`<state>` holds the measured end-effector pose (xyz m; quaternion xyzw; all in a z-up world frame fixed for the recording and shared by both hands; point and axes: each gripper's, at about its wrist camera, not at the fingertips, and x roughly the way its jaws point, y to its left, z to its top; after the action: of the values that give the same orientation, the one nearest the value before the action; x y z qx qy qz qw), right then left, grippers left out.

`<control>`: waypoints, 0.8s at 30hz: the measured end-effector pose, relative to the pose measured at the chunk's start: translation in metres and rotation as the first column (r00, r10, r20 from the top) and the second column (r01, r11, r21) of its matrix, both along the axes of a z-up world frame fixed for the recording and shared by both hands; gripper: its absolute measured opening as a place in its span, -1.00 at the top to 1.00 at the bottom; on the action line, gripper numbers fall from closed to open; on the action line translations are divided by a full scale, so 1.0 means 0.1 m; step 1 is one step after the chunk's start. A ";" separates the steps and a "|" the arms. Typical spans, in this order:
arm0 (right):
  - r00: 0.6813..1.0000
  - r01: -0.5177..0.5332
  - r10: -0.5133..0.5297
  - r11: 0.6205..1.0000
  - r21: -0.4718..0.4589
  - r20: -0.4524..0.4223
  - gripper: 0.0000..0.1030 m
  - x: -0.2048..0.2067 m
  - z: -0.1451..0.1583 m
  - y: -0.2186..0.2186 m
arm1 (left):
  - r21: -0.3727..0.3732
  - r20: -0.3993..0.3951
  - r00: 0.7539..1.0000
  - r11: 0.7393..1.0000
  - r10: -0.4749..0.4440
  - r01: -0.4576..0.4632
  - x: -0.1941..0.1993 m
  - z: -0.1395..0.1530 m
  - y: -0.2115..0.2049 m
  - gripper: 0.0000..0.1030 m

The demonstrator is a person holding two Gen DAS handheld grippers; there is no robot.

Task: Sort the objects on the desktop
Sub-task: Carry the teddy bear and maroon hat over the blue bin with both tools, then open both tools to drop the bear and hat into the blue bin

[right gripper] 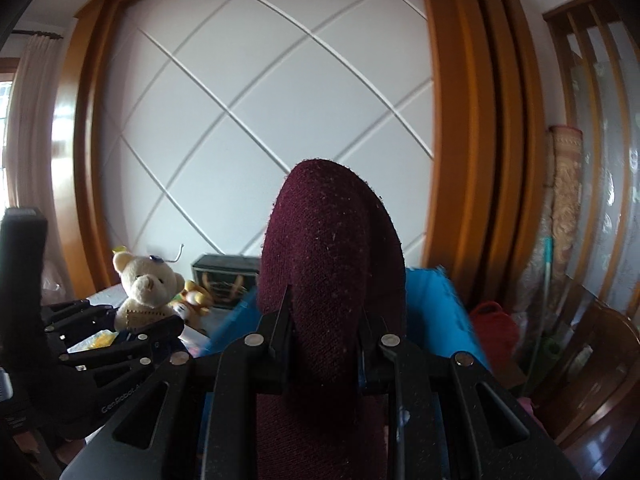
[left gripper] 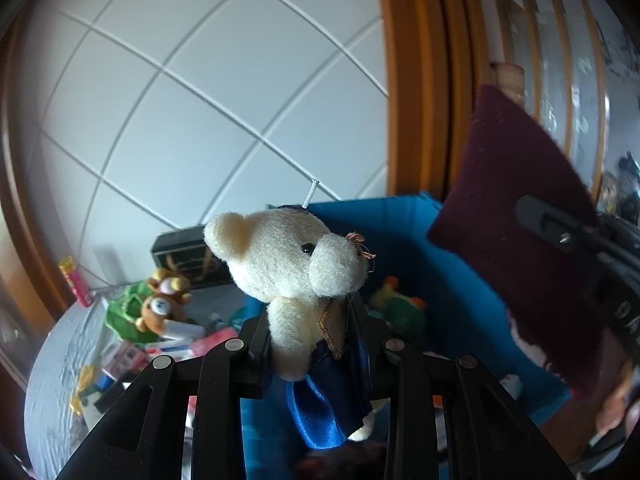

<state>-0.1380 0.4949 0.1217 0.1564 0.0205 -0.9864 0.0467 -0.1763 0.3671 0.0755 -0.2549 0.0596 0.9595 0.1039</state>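
The left claw is clenched on a small cream teddy bear in a blue satin gown, gripping it round the body so its head sticks up above the tips. The right claw is clenched on a dark red fuzzy cloth thing, which stands up tall between its tips. Both are lifted up in the air, near the blue box that has a green and orange toy inside.

What could go wrong? The bear is held low down, and its gown is shiny and slippery, so it could slide out and drop beside the box, not in it. The red cloth thing is big and floppy. It could flop over, or catch the box's soft wall and push it. The two claws are also close together, so they could bump.

Some things are hard to see. The red cloth thing blocks most of the box in the right view, so I cannot tell how full the box is. It may be a slipper or a pouch; I cannot say which. The toys and little packets piled on the bench are blurry, and the claws hide the near part of the bench.
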 end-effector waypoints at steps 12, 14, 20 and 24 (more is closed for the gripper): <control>0.990 0.039 -0.035 0.999 -0.023 0.134 0.57 -0.18 -0.53 0.72 | -0.032 0.136 0.991 0.999 -0.015 0.019 -0.19 -0.50 0.51 0.41; 0.990 0.035 -0.031 0.999 -0.026 0.136 0.57 -0.22 -0.56 0.72 | -0.029 0.148 0.989 0.999 -0.009 0.014 -0.23 -0.56 0.51 0.41; 0.988 0.027 -0.023 0.999 -0.026 0.156 0.57 -0.31 -0.67 0.71 | -0.030 0.169 0.986 0.999 -0.008 0.013 -0.31 -0.65 0.53 0.41; 0.985 0.045 -0.036 0.998 -0.047 0.166 0.55 -0.36 -0.73 0.75 | -0.041 0.163 0.987 0.999 -0.010 0.017 -0.32 -0.68 0.55 0.27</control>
<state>-0.1745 0.5702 0.0488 0.2366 -0.0117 -0.9710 0.0322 -0.2079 0.4223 0.0072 -0.3340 0.0729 0.9333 0.1097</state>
